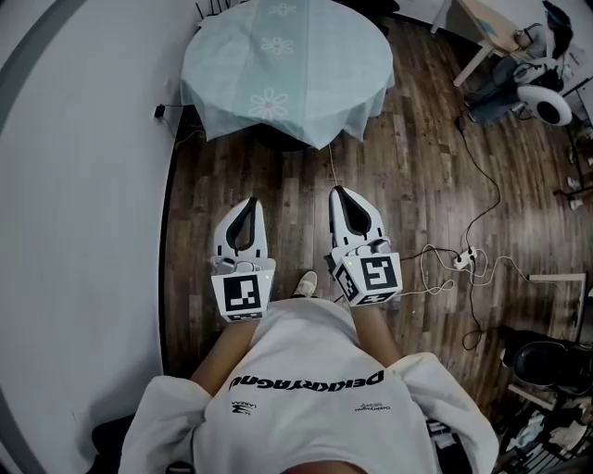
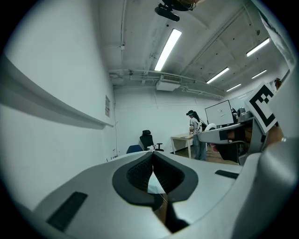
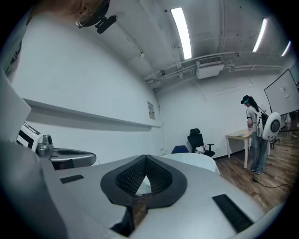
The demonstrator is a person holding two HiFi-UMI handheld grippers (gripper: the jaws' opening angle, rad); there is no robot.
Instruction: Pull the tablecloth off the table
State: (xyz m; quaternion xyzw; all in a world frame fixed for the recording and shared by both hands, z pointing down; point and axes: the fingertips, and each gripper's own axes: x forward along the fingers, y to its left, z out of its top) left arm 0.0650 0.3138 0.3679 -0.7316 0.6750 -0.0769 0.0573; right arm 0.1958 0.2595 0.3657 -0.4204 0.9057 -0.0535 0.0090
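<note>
A round table under a pale teal tablecloth with white flower prints stands ahead of me in the head view. The cloth hangs over the rim all round. My left gripper and right gripper are held side by side and level over the wooden floor, short of the cloth's near edge. Both are shut with nothing between the jaws. In the left gripper view the closed tips point at the table. In the right gripper view the tablecloth shows just past the shut tips.
A white wall runs along the left. Cables and a power strip lie on the floor at the right. A wooden desk stands at the back right. A person stands by it, and an office chair is beyond the table.
</note>
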